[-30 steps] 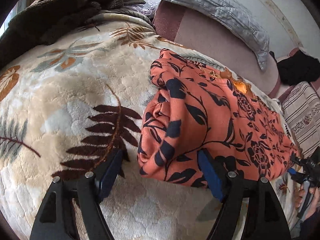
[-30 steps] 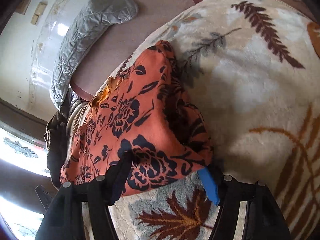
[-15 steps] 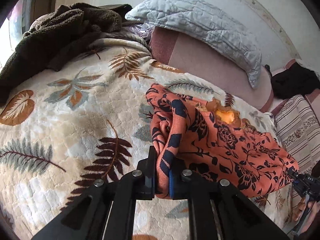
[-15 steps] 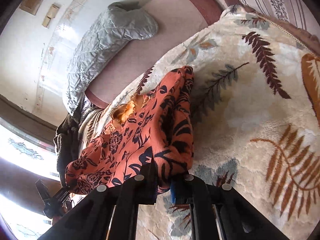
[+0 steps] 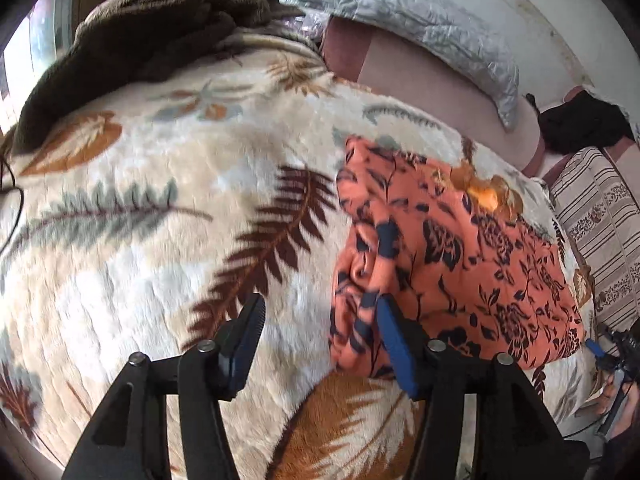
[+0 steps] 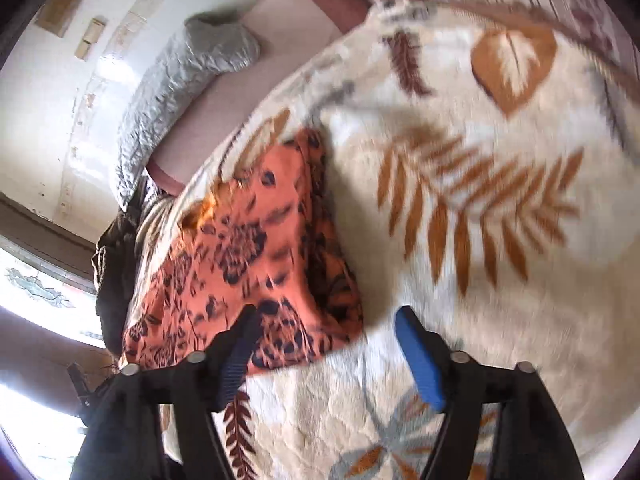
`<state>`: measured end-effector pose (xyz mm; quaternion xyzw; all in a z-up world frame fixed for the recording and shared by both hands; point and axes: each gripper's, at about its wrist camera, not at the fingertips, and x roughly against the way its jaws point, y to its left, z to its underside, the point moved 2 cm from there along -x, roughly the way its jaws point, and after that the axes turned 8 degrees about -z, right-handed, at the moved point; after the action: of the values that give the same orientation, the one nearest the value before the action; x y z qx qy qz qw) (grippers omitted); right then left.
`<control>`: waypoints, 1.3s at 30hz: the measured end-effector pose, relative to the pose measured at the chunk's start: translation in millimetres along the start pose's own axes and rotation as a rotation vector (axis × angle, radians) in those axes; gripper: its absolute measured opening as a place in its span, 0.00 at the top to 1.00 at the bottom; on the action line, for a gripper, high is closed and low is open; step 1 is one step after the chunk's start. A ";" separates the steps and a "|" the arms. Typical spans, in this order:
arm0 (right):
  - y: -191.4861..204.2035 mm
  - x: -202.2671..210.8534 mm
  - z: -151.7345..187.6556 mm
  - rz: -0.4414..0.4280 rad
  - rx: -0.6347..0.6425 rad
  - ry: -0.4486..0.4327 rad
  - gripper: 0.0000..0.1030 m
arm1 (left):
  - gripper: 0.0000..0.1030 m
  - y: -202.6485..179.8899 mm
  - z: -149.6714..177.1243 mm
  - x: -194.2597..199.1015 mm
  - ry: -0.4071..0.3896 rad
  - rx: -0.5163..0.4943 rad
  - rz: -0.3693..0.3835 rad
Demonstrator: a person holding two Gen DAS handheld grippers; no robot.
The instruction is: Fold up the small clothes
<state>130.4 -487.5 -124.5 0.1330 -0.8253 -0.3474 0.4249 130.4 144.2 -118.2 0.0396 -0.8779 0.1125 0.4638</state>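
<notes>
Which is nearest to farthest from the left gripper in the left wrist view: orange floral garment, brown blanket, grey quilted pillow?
From the left gripper, whose jaws have just opened with no cloth pinched between them:
1. orange floral garment, right at the right-hand fingertip, lying on the leaf-print blanket.
2. brown blanket, heaped far upper left.
3. grey quilted pillow, upper right by the wall.
Items 2 and 3 are close; that order is tentative.

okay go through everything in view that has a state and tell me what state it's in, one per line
orange floral garment: folded over, lying on the blanket, released
left gripper: open, jaws just opened, nothing pinched
right gripper: open, jaws just opened, off the garment
leaf-print blanket: spread flat
grey pillow: leaning on the wall
</notes>
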 end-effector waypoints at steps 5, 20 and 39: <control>43.0 -48.1 -63.1 0.006 0.177 0.005 0.24 | 0.40 -16.5 -49.7 -27.8 -0.014 -0.025 0.066; 49.5 -140.3 -93.9 0.269 0.328 0.066 0.48 | 0.40 -37.5 -77.1 -98.4 0.065 -0.037 0.092; 72.0 -130.7 -83.5 0.389 0.480 0.056 0.94 | 0.92 -53.8 -95.4 -69.0 -0.054 -0.159 0.050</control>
<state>281.0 -406.6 -121.5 0.0786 -0.8816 -0.0511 0.4626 255.7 111.9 -114.4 -0.0162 -0.8969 0.0528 0.4388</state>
